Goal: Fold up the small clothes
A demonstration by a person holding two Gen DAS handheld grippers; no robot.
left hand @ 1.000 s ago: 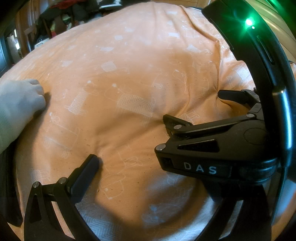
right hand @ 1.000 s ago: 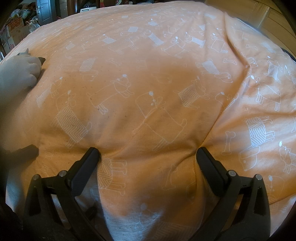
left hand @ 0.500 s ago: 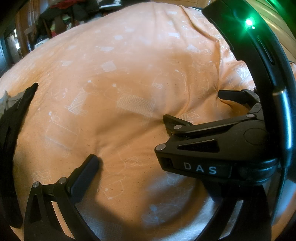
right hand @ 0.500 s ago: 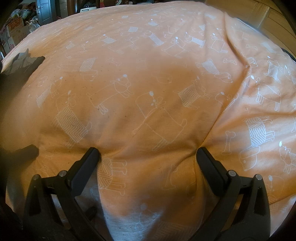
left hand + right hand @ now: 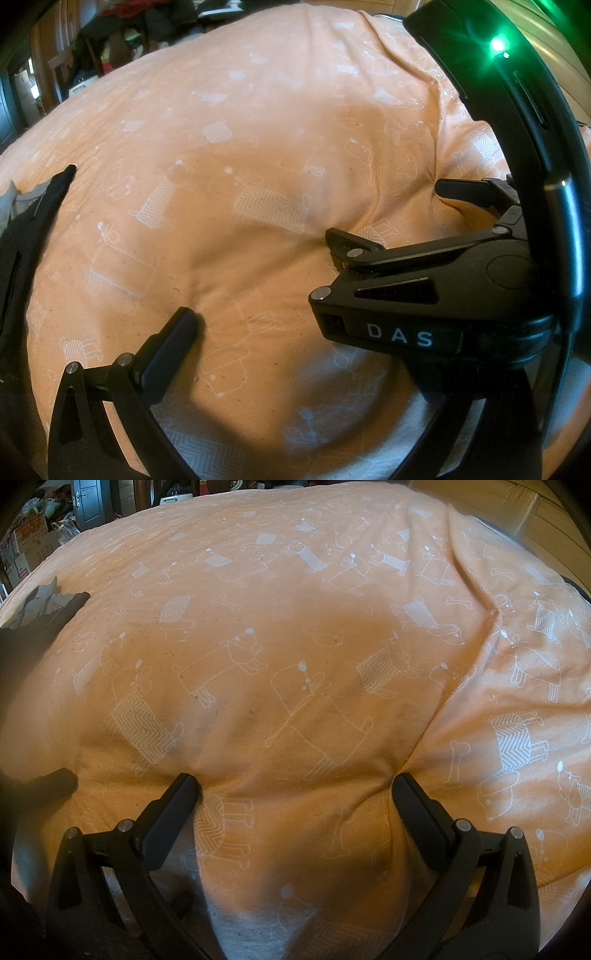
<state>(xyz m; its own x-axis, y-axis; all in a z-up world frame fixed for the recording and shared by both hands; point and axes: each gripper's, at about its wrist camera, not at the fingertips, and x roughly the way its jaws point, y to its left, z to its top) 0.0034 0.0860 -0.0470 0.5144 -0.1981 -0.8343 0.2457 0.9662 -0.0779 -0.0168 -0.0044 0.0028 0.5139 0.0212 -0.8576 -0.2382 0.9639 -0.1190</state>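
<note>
Both grippers rest on an orange duvet cover [image 5: 295, 635] printed with white outlined dogs and bones. The right gripper [image 5: 295, 790] has its jaws spread wide, both fingertips [image 5: 181, 786] pressing into the fabric with nothing between them. The left gripper [image 5: 258, 321] shows only its left finger [image 5: 173, 339]; the right gripper's body, lettered DAS, hides the other side, yet the gap looks wide. A dark garment [image 5: 26, 236] with grey lining lies at the far left edge of the bed, well apart from both grippers
</note>
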